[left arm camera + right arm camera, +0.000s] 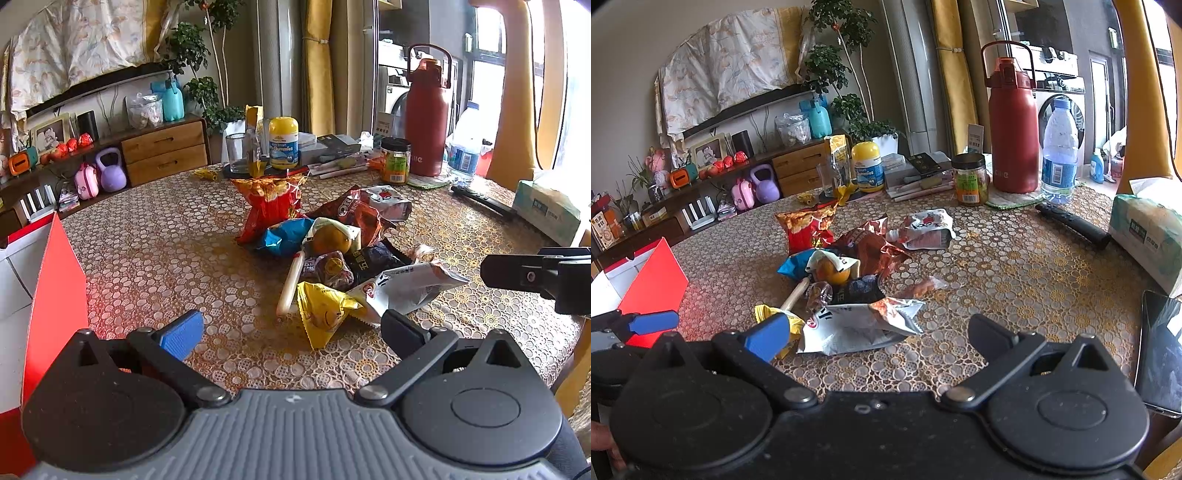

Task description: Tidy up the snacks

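**Two grippers hovering wide open over a snack pile**

Both the left gripper (291, 334) and right gripper (879, 338) are hanging spread and empty. The snacks (332, 240) are lying heaped mid-table, the red box (55, 288) waiting at nine o'clock. Crinkly foil slips, so pinching the white bag (849, 325) by its flat sealed edge looks wisest.

A home living room: far left, a wooden drawer cabinet (164, 151) with a framed photo (50, 133), leafy potted plants (199, 88), and a white washing machine (1060, 107).
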A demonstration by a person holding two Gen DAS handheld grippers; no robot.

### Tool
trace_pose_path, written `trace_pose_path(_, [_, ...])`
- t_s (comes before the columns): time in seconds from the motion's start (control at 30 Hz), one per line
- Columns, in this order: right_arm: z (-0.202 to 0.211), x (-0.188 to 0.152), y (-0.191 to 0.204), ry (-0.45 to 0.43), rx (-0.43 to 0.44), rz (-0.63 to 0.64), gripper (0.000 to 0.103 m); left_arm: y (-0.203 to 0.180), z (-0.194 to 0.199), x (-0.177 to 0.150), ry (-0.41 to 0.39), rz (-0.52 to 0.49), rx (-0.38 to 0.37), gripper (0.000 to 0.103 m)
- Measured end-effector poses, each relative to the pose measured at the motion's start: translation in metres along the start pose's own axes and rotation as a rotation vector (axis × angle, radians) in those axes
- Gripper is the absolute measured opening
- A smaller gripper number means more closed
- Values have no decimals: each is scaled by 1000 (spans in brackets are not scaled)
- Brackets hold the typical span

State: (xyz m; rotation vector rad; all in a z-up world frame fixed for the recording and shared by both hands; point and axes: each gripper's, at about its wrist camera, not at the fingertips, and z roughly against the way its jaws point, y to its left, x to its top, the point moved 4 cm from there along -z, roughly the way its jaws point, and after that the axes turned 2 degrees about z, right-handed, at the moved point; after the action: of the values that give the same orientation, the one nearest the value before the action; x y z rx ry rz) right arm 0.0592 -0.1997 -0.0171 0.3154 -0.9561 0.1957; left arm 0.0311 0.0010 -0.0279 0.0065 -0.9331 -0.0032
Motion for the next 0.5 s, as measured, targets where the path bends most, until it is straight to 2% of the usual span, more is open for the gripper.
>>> trace_pose_path(0.5, [-1, -1, 0, 5, -2, -2, 103, 1, -2, 0, 4, 0, 1, 103])
